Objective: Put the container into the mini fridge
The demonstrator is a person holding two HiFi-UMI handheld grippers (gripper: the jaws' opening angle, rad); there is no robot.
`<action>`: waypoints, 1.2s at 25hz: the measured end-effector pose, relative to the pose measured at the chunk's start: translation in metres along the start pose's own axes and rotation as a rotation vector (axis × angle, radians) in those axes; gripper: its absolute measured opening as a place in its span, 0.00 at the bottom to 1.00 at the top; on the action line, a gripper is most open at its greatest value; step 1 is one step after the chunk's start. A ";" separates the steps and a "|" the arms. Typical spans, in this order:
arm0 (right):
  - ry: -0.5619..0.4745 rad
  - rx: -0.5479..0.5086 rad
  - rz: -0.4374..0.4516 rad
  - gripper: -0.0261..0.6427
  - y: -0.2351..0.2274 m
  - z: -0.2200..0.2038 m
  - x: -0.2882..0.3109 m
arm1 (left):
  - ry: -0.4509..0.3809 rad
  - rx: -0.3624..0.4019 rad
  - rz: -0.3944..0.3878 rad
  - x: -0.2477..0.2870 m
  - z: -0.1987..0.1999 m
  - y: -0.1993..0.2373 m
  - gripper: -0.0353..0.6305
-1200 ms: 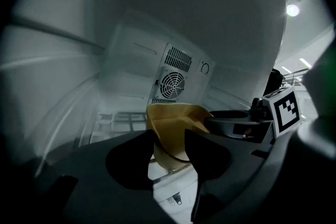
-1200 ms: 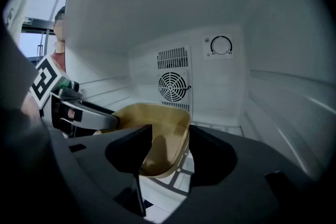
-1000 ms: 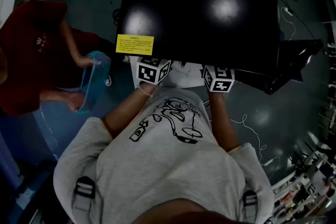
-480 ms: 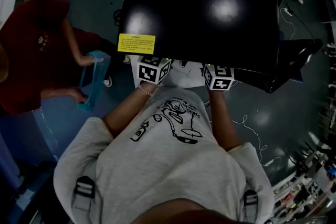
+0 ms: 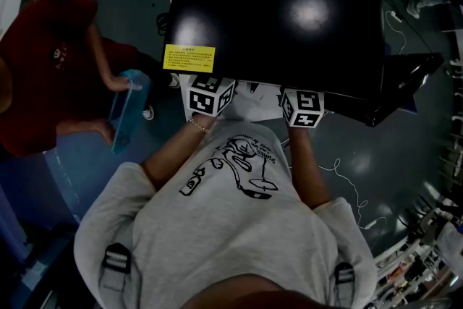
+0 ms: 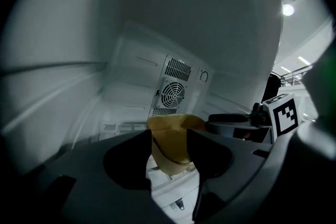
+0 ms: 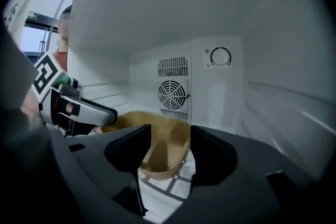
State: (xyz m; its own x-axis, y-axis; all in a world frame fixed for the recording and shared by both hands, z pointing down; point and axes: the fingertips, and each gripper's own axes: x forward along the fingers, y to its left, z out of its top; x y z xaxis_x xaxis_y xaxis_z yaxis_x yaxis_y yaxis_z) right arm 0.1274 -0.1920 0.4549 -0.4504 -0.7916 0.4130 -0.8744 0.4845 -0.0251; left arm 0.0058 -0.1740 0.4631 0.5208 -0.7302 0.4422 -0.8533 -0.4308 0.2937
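Note:
From above, the black mini fridge [image 5: 282, 11] fills the top of the head view, and both marker cubes sit at its open front. Inside, a tan container [image 6: 173, 131] rests on the white wire shelf [image 6: 168, 189]. My left gripper [image 6: 169, 148] reaches in from the left; its jaws are opening, with the container's rim in the gap between them. My right gripper [image 7: 170, 145] comes in from the right, its jaws also opening, and the container [image 7: 163, 152] lies between and just beyond them. I see no pad pressing on it.
The fridge's back wall carries a round fan grille [image 7: 174, 94] and a dial [image 7: 220, 56]. White side walls close in on both sides. A yellow label [image 5: 188, 58] marks the fridge top. A person in red [image 5: 43, 76] crouches at the left holding a blue bin [image 5: 124, 112].
Both marker cubes stay almost where they were at the fridge front. The person in red has tilted and shifted the blue bin.

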 end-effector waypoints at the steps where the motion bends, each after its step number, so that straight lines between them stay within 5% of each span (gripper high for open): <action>1: -0.001 -0.004 0.002 0.38 0.001 0.001 -0.001 | -0.003 -0.001 -0.001 -0.001 0.001 0.000 0.37; 30: -0.073 -0.040 0.085 0.37 0.060 0.044 -0.053 | -0.087 0.065 -0.095 -0.047 0.021 -0.038 0.37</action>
State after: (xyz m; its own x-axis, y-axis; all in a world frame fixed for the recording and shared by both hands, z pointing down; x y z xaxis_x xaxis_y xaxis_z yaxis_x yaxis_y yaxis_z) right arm 0.0914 -0.1375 0.3911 -0.5361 -0.7713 0.3431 -0.8251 0.5647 -0.0199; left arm 0.0131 -0.1346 0.4139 0.5980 -0.7264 0.3388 -0.8013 -0.5317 0.2743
